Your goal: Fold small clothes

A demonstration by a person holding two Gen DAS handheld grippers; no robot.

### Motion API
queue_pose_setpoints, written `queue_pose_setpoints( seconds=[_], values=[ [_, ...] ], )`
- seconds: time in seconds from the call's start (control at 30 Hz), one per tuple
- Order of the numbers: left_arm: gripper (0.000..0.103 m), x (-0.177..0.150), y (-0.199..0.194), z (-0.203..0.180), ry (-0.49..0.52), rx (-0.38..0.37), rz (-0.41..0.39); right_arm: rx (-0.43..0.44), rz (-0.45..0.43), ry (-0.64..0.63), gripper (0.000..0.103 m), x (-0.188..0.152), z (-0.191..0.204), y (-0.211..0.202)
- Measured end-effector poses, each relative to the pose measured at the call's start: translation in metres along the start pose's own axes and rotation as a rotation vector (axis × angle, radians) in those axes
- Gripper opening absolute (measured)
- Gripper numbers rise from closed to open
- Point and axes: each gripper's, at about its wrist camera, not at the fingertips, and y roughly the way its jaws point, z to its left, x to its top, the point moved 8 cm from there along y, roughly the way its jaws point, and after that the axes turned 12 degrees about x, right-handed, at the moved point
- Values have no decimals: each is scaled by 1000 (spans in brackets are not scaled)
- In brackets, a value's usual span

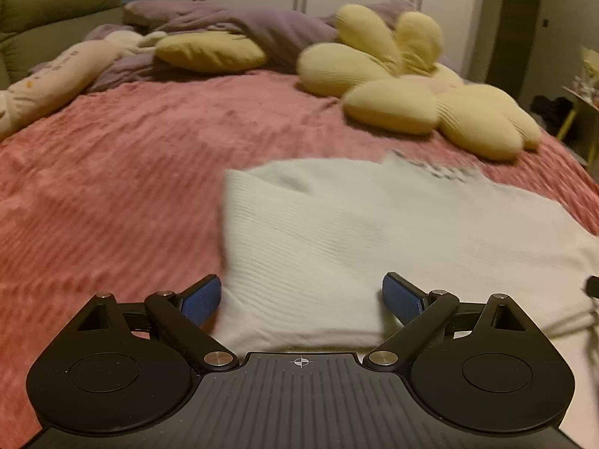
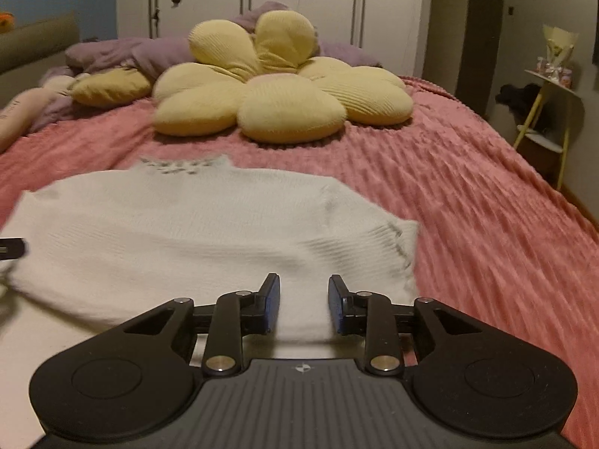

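A white knitted sweater (image 1: 374, 232) lies flat on the pink bedspread (image 1: 112, 187), collar pointing away, sleeves folded in. My left gripper (image 1: 301, 295) is open wide over the sweater's near left hem, holding nothing. In the right wrist view the same sweater (image 2: 187, 232) fills the lower left. My right gripper (image 2: 304, 299) is open, jaws partly apart, over the sweater's near right hem by the folded sleeve cuff (image 2: 397, 243). Whether the fingers touch the fabric cannot be told.
A yellow flower-shaped cushion (image 2: 284, 86) lies beyond the sweater, with a yellow pillow (image 1: 209, 52) and purple bedding (image 1: 243, 22) further back. A pale bolster (image 1: 56, 78) lies at far left. White wardrobe doors stand behind. A small side table (image 2: 550, 104) stands right of the bed.
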Motion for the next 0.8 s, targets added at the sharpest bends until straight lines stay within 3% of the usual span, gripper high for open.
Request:
queue_pose_setpoints(
  seconds=[0.1, 0.57, 0.8],
  values=[
    [98, -5, 2, -10, 50, 34, -3, 25, 7, -36, 28, -9, 12, -5],
    [101, -9, 5, -3, 35, 42, 104, -10, 28, -82, 29, -19, 6, 7],
    [101, -9, -5, 7, 44, 54, 119, -52, 62, -83, 34, -16, 13, -5]
  ],
)
